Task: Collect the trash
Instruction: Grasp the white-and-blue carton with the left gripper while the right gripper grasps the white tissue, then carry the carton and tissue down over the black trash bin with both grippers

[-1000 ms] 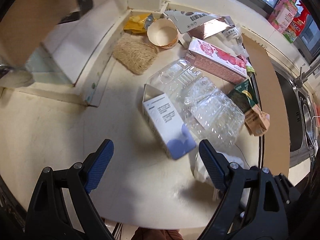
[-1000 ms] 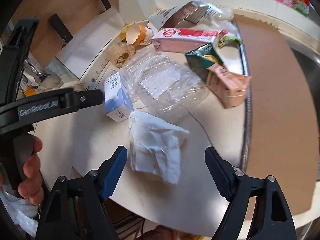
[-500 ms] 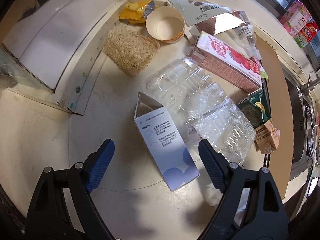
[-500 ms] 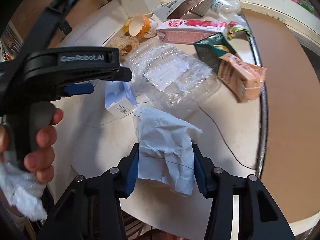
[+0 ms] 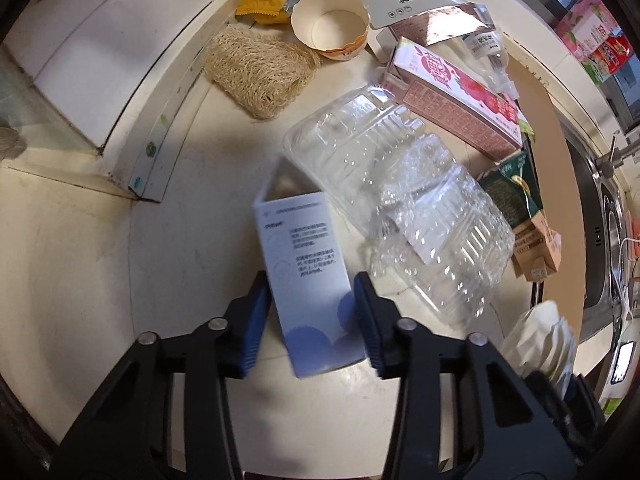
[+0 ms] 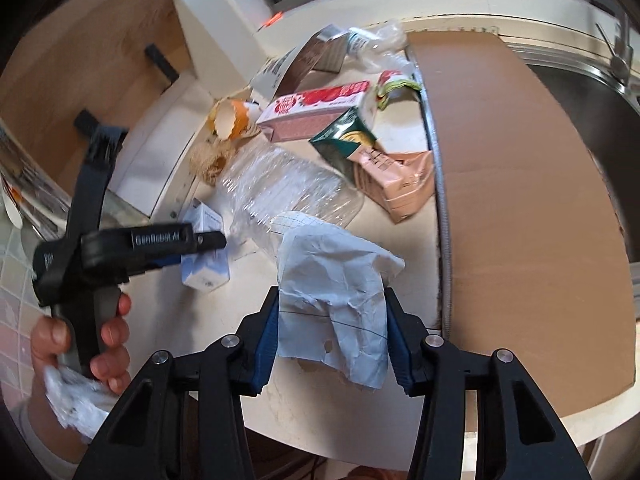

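A white and blue box point(image 5: 300, 240) lies on the cream counter point(image 5: 80, 260), open end away from me. My left gripper point(image 5: 312, 316) points down over it, its jaws closing, blue pads against both sides of the box's near end. The right wrist view shows this gripper point(image 6: 200, 240) from the side, over the box point(image 6: 206, 268). My right gripper point(image 6: 332, 320) is shut on a crumpled sheet of white paper point(image 6: 332, 272), held just above the counter's front edge. That paper point(image 5: 540, 332) also shows at the lower right of the left wrist view.
A crushed clear plastic container point(image 5: 400, 200), a pink carton point(image 5: 452, 96), a green and brown carton point(image 5: 520, 216), a paper bowl point(image 5: 328, 24), a fibre scrubber point(image 5: 256, 68) and a yellow wrapper point(image 5: 264, 4) lie behind. A cardboard sheet point(image 6: 520, 200) and sink point(image 6: 600, 88) are right.
The left jaws came down around the box and closed from wide open onto its sides. The right jaws closed on the crumpled paper and carried it off the counter.
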Demonstrator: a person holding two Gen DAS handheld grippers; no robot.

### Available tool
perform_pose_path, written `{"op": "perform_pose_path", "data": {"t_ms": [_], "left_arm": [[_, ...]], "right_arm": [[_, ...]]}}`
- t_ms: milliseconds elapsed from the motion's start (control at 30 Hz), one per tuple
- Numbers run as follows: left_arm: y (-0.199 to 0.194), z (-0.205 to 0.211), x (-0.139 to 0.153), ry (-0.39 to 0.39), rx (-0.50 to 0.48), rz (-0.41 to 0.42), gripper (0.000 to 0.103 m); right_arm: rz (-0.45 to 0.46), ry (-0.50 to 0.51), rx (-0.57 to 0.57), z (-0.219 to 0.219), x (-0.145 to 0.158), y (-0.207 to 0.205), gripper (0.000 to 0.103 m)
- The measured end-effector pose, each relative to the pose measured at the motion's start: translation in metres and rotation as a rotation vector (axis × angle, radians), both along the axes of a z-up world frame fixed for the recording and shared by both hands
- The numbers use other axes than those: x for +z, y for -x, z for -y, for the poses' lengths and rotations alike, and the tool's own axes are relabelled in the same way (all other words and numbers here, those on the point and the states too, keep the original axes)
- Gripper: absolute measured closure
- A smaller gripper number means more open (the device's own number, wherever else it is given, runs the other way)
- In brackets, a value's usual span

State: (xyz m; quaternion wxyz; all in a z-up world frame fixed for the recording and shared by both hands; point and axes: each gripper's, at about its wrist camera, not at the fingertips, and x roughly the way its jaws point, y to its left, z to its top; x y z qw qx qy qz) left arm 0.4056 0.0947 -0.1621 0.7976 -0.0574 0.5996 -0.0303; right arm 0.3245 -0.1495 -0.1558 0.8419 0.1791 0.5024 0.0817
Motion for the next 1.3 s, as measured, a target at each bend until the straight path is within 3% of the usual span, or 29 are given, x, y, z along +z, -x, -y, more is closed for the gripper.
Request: {"op": "perform_pose_path", "data": {"t_ms": [267,467,700,900,1100,1300], "left_arm": [[0.037,-0.013,0.019,0.031,0.011,0.031,0.072],[0.078,-0.020,0.051,0.020,0.009,0.105,0.072],[0.139,0.002,0.095,0.001,-0.022,0.190,0.072],[0.207,0.031,0.114,0.013,-0.046,0.238,0.072],[0.274,0.050,0.108,0.052,-0.035,0.224,0.072],[0.330,0.062,0.070,0.039,-0.034,0.198,0.072]], "right_arm": [[0.009,-0.002,-0.001,0.002,0.009,0.026,0.056],[0.035,-0.007,0.033,-0.002,0.020,0.059,0.056],[0.088,-0.052,0.082,0.005,0.045,0.116,0.056],[0.119,-0.056,0.123,0.019,0.067,0.171,0.056],[0.138,-0.032,0.189,0.033,0.082,0.230,0.056],[0.111,-0.016,0.234,0.044,0.074,0.280,0.056]]}}
